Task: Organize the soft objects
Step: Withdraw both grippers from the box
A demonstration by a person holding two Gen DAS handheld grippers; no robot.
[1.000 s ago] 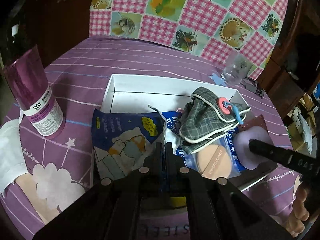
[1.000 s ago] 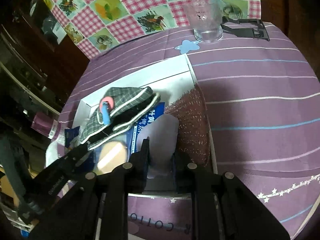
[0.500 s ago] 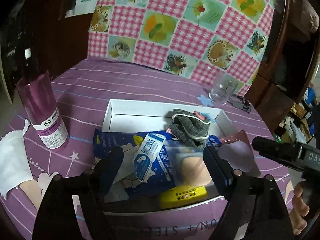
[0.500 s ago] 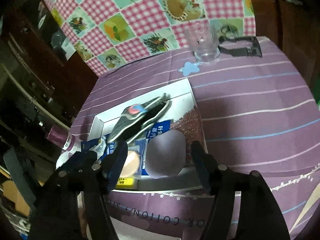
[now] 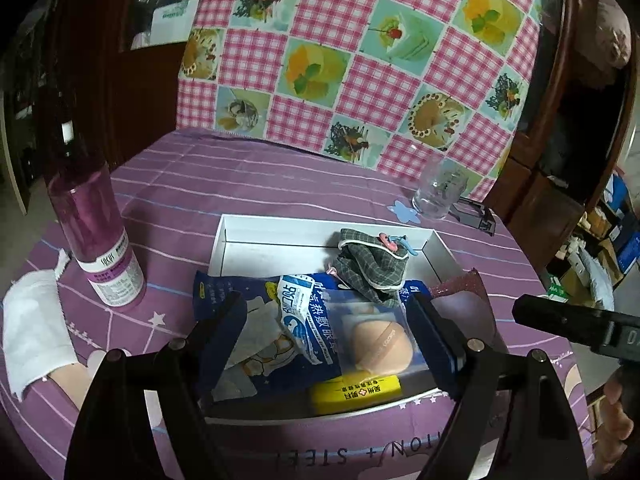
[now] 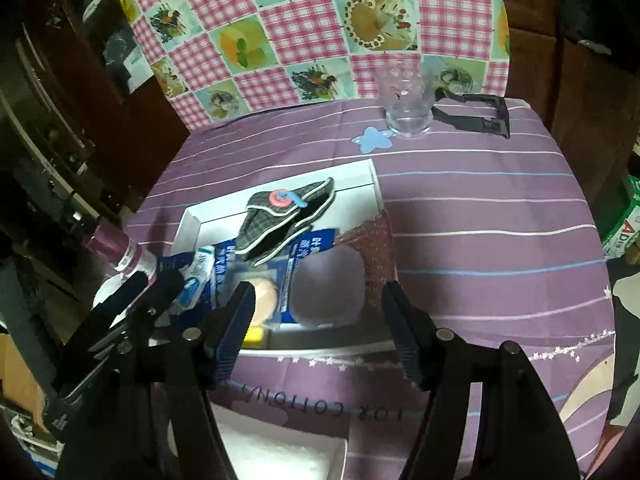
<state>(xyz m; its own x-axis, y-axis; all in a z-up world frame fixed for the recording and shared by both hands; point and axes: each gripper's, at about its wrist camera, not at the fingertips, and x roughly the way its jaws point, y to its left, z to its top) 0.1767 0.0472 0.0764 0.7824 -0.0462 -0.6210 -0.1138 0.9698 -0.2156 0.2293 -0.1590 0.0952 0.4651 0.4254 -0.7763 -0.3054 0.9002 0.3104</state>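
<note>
Both grippers are hovering above the near edge of the white tray (image 5: 240,240), which is sitting on a purple striped tablecloth (image 5: 200,184). The left gripper (image 5: 326,320) is standing with its jaws spread wide, holding nothing; below it are lying a blue eye-mask packet (image 5: 308,316), a beige makeup puff in a clear sleeve (image 5: 378,346) and a yellow packet (image 5: 356,394) at the tray's 6 o'clock rim. The right gripper (image 6: 316,308) is likewise gaping wide and empty, framing a lavender puff (image 6: 328,284) that is resting at the tray's near right corner, partly over a glittery pink pouch (image 6: 380,248). A grey plaid pouch (image 6: 280,216) with a pink and blue clip (image 6: 286,198) is lying on top of the blue packets, toward the tray's 1 o'clock area in the left wrist view.

Outside the tray, a purple bottle (image 5: 94,236) is standing upright at 9 o'clock, with a white tissue (image 5: 34,328) lying near it at 8 o'clock. A clear glass (image 6: 406,100) is standing at 1 o'clock, just beside a blue star print (image 6: 374,140) and a black clip (image 6: 476,116). A chequered pink cloth (image 5: 360,52) is hanging behind the table.
</note>
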